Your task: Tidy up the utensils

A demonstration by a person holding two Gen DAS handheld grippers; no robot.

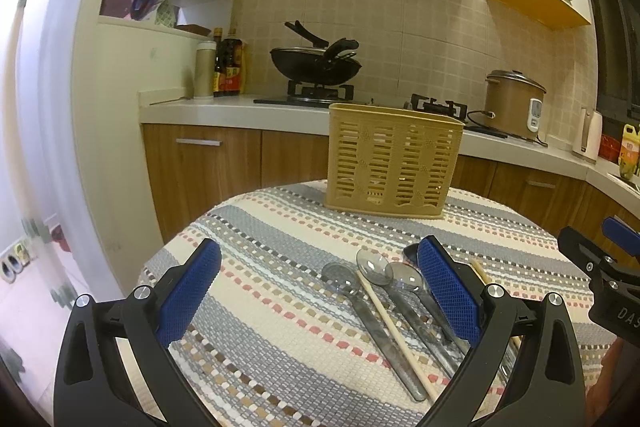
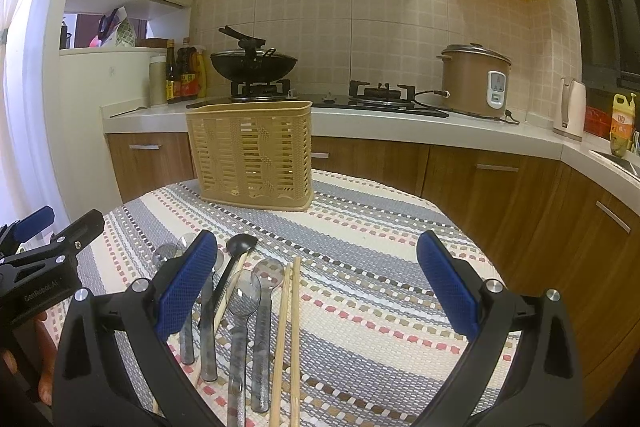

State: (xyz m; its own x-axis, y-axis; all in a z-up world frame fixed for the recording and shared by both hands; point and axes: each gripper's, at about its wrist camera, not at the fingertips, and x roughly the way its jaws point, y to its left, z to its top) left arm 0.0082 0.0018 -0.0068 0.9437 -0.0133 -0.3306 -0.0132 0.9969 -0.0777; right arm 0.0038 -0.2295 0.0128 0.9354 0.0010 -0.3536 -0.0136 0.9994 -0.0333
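Nearest, the left gripper [image 1: 318,291] and right gripper [image 2: 316,287] both hovered spread wide, holding nothing, over clear spoons [image 2: 244,297], a black ladle [image 2: 241,244] and chopsticks [image 2: 290,327] lying loose on the striped cloth [image 2: 380,267]. Beyond stood a tan slotted basket [image 2: 252,155], seemingly empty. Writing was too blurred to read reliably.

The basket [image 2: 251,155] at twelve o'clock looks like matt tan plastic, slotted. The tablecloth [image 2: 360,267] is coarse woven cloth. The spoons [image 2: 244,297] are clear glossy plastic, the chopsticks [image 2: 294,327] pale bare wood. Blue finger pads [image 2: 446,287] at three o'clock are rough, textured rubber.
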